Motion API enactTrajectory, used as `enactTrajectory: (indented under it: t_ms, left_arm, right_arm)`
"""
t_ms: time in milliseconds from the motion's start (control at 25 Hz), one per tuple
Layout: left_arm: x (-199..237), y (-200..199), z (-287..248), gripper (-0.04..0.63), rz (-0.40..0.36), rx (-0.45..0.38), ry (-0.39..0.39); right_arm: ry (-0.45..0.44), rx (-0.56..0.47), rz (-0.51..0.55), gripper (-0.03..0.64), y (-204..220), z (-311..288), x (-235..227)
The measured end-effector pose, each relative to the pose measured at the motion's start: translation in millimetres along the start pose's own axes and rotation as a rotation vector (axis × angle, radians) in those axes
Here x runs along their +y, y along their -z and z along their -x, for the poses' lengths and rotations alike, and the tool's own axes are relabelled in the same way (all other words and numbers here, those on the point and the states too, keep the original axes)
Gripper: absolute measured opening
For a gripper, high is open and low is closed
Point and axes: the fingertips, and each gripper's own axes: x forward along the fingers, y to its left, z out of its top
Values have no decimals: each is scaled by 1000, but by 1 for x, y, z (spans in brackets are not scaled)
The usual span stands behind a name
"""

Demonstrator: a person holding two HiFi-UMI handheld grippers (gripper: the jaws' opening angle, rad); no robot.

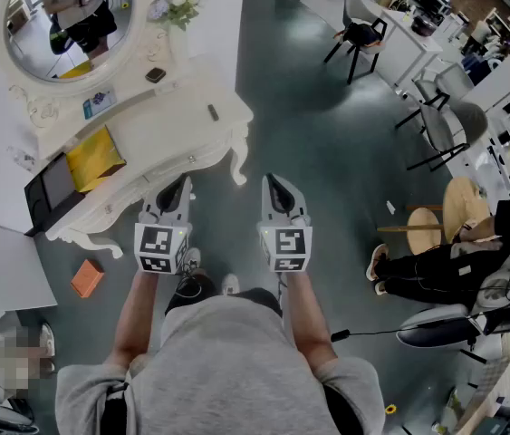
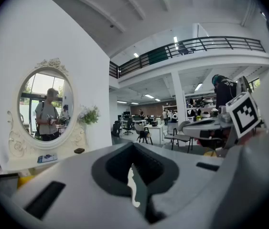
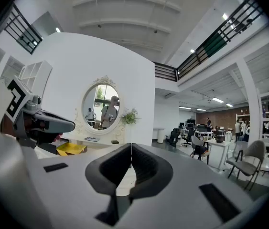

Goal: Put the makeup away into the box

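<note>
Hovering side by side: 2 grippers, left gripper (image 1: 179, 188) and right gripper (image 1: 275, 187), jaws closed, empty; dressing table (image 1: 187, 107) ahead-left.

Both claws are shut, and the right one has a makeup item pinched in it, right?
No. The left claw and right claw are both shut, but the right one is empty: the right gripper view shows its jaws meeting with nothing between them.

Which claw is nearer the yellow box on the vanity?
Left. The left claw is just right of the yellow box, by the vanity's edge; the right claw is farther right, over floor.
</note>
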Motion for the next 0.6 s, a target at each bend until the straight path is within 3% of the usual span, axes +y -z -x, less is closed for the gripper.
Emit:
enactTrajectory:
  t_ms: [360,600]
  left_arm:
    - [17,6,-33,0,8,15,3]
    - [45,13,-81,0,22,29,15]
  right_arm:
    - [-3,16,-5,14,8,-31,-9]
    - [-5,37,-7,14,16,-83,-18]
